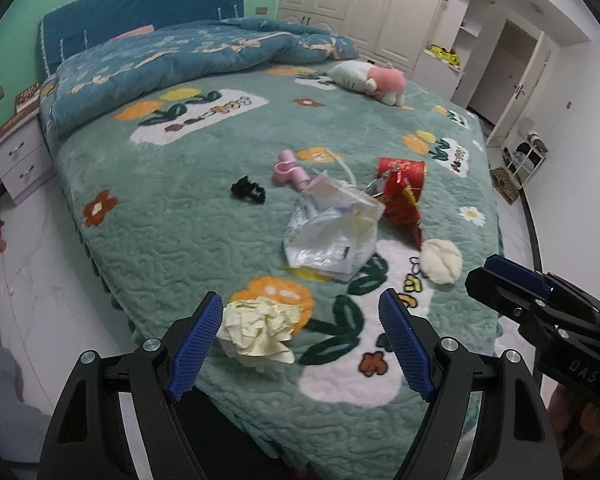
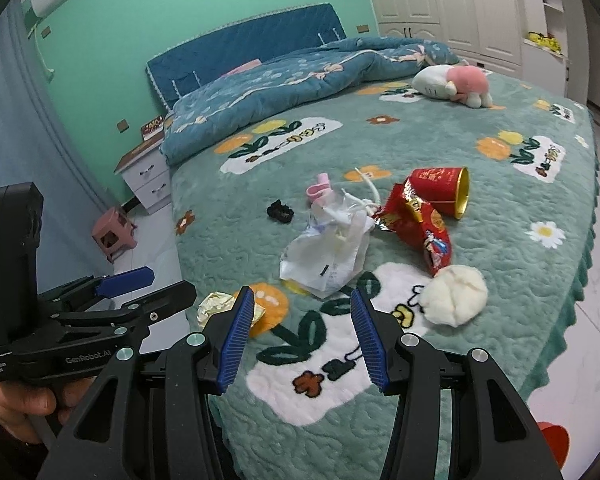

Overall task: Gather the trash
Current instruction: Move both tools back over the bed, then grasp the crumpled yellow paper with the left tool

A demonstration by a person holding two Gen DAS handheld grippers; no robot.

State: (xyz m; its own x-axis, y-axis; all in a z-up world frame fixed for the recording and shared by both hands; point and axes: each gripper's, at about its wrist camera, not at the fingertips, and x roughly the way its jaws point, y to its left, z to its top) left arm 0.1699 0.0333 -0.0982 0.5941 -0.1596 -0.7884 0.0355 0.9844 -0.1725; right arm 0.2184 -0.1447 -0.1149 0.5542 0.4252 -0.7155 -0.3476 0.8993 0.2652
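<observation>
The left gripper [image 1: 302, 340] hangs with jaws apart, its left pad just beside a crumpled yellowish paper wad [image 1: 260, 326] on the green bedspread [image 1: 160, 216]. The right gripper [image 2: 302, 338], jaws also spread, half hides that wad at ten o'clock. At twelve lies a crumpled white plastic bag [image 2: 326, 256]; at one, a red snack wrapper [image 2: 418, 224], red paper cup [image 2: 440, 190] and white round pad [image 2: 454, 294]. Only the right view shows a red object [image 2: 554, 440] on the floor, cut off.

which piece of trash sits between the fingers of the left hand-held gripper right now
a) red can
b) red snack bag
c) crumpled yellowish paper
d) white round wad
c: the left wrist view shows the crumpled yellowish paper lying on the bed between the open fingers of the left hand-held gripper, beside its left finger.
</observation>
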